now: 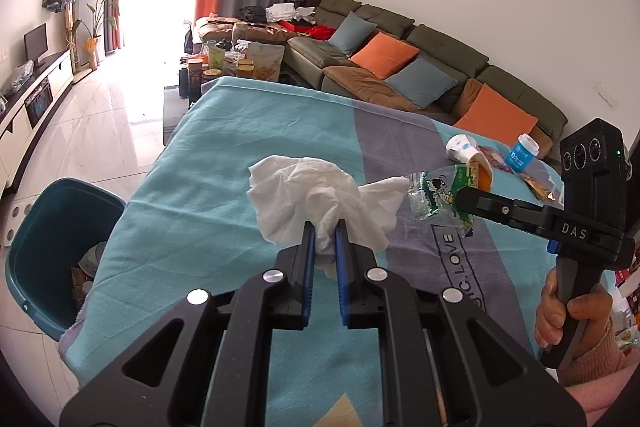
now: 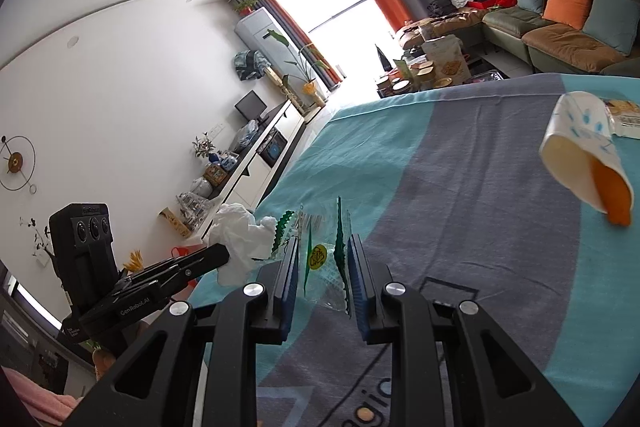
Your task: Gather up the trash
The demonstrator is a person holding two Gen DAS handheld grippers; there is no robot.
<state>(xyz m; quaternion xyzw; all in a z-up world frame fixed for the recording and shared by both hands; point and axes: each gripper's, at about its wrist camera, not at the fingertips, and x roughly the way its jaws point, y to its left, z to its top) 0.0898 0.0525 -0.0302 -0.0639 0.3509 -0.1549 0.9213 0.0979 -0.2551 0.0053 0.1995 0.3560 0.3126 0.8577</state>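
Observation:
My left gripper [image 1: 325, 231] is shut on a crumpled white tissue [image 1: 316, 195] and holds it above the blue-and-grey tablecloth [image 1: 208, 195]. The tissue also shows in the right wrist view [image 2: 240, 239]. My right gripper [image 2: 323, 247] has a clear plastic wrapper with green print [image 2: 320, 259] between its fingers, which stand a little apart; from the left wrist view the wrapper [image 1: 436, 195] hangs at its tip [image 1: 460, 195]. A teal trash bin [image 1: 52, 247] with some rubbish inside stands on the floor left of the table.
A tipped paper cup [image 2: 584, 155] with orange inside lies on the cloth, also in the left wrist view [image 1: 468, 155]. Near it are a blue-labelled cup [image 1: 522, 153] and snack wrappers [image 1: 536, 187]. A sofa [image 1: 400, 67] and a cluttered coffee table [image 1: 232, 63] stand beyond.

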